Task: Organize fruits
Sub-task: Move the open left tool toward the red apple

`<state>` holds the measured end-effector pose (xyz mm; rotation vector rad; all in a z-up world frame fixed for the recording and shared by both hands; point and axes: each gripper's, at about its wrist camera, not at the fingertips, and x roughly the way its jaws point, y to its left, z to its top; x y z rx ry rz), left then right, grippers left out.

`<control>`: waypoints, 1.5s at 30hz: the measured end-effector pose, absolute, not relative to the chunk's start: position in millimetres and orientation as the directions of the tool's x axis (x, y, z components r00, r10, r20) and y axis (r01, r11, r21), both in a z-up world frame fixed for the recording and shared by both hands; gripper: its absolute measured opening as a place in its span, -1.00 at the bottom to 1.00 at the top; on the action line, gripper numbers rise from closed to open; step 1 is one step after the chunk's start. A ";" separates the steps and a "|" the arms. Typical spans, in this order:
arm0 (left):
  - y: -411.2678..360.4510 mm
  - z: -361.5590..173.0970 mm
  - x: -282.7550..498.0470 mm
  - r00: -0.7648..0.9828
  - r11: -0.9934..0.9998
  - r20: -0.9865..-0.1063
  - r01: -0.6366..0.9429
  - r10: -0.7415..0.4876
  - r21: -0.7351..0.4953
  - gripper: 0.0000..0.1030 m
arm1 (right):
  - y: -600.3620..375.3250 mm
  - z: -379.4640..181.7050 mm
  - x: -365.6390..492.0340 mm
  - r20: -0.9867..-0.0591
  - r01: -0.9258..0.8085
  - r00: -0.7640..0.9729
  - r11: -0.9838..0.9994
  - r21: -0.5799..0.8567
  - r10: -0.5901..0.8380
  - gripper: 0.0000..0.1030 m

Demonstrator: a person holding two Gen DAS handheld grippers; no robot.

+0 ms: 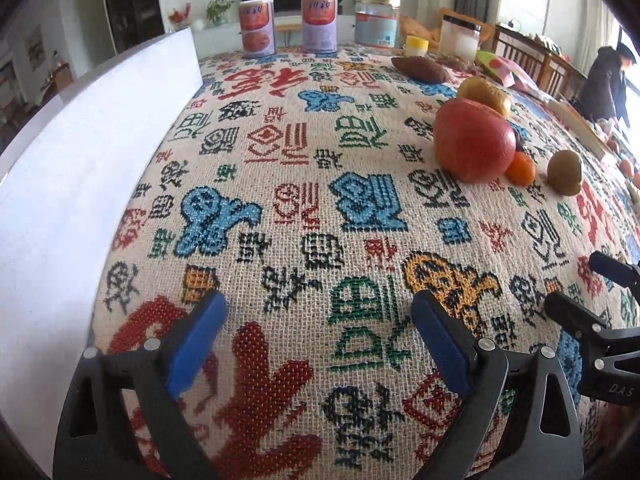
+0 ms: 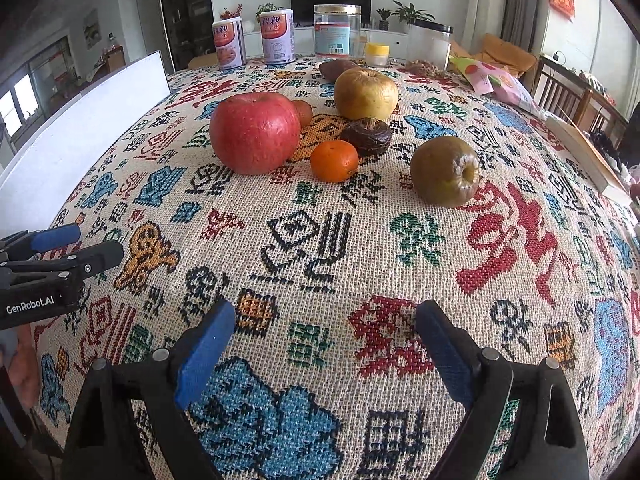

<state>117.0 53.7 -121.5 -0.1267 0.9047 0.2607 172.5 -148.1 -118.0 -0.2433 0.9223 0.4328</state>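
Observation:
A red apple (image 2: 255, 135) lies on the patterned tablecloth with a small orange (image 2: 334, 160), a dark wrinkled fruit (image 2: 366, 136), a yellow apple (image 2: 366, 94) and a green-brown fruit (image 2: 445, 171) around it. A brown sweet potato (image 2: 336, 69) lies behind them. In the left wrist view the red apple (image 1: 473, 145), orange (image 1: 521, 169), yellow apple (image 1: 484, 95), green-brown fruit (image 1: 565, 172) and sweet potato (image 1: 420, 69) sit at the far right. My left gripper (image 1: 320, 340) is open and empty over bare cloth. My right gripper (image 2: 324, 344) is open and empty, well short of the fruits.
A white board (image 1: 80, 152) stands along the table's left edge. Two cans (image 2: 256, 40), a glass jar (image 2: 336, 32), a small yellow-lidded jar (image 2: 377, 54) and a white jar (image 2: 428, 46) stand at the far edge. A snack bag (image 2: 496, 82) lies at the right.

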 end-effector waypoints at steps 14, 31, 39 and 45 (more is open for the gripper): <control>53.3 -123.0 118.8 0.584 0.960 -0.793 -0.282 0.174 0.003 0.92 | -147.1 -122.5 172.9 -0.819 -0.462 0.513 0.887 -0.014 0.255 1.00; 52.7 -122.5 119.0 0.584 0.960 -0.792 -0.281 0.175 0.004 0.92 | -147.4 -122.4 173.2 -0.820 -0.463 0.513 0.887 -0.013 0.255 1.00; 51.6 -122.6 117.6 0.585 0.959 -0.792 -0.282 0.176 0.005 0.92 | -146.7 -122.1 173.3 -0.821 -0.460 0.512 0.888 -0.015 0.252 1.00; 55.8 -122.2 121.7 0.581 0.963 -0.800 -0.268 0.150 -0.014 0.91 | -146.3 -121.1 173.4 -0.821 -0.460 0.512 0.888 -0.014 0.252 1.00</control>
